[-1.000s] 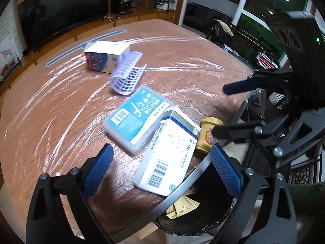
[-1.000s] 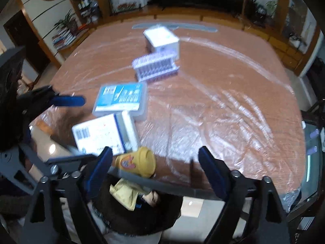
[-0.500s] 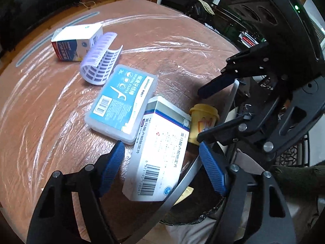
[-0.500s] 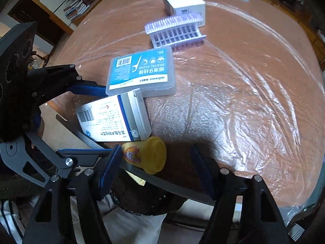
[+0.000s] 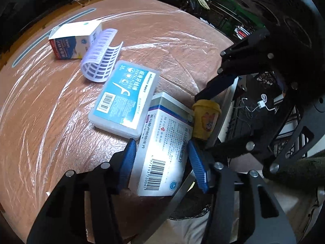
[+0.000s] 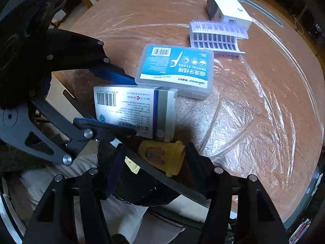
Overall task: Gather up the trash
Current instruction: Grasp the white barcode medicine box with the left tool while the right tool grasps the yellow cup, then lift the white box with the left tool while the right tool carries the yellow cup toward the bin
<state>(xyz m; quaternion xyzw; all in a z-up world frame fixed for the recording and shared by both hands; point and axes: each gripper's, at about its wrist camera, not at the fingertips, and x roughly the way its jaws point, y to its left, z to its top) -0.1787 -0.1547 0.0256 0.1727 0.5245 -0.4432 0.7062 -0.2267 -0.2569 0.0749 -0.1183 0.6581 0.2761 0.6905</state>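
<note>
A white medicine box [image 5: 164,152] with a barcode lies at the table's near edge. My left gripper [image 5: 162,162] has its blue pads on both sides of the box [image 6: 132,111], closed to its width. A small yellow cup [image 6: 164,156] lies on its side beside the box at the edge. My right gripper [image 6: 154,168] straddles the cup [image 5: 205,120] with a gap on each side. A black-lined trash bin [image 6: 142,189] sits below the table edge with paper scraps inside.
A clear dental floss case [image 5: 126,97] lies just behind the medicine box. Farther back are a curved purple plastic tray [image 5: 101,61] and a white carton [image 5: 75,38]. The round table [image 5: 40,122] is covered in clear plastic film.
Both grippers have moved in and down toward the table edge. The left jaws have narrowed around the medicine box. The right jaws have come around the yellow cup.
</note>
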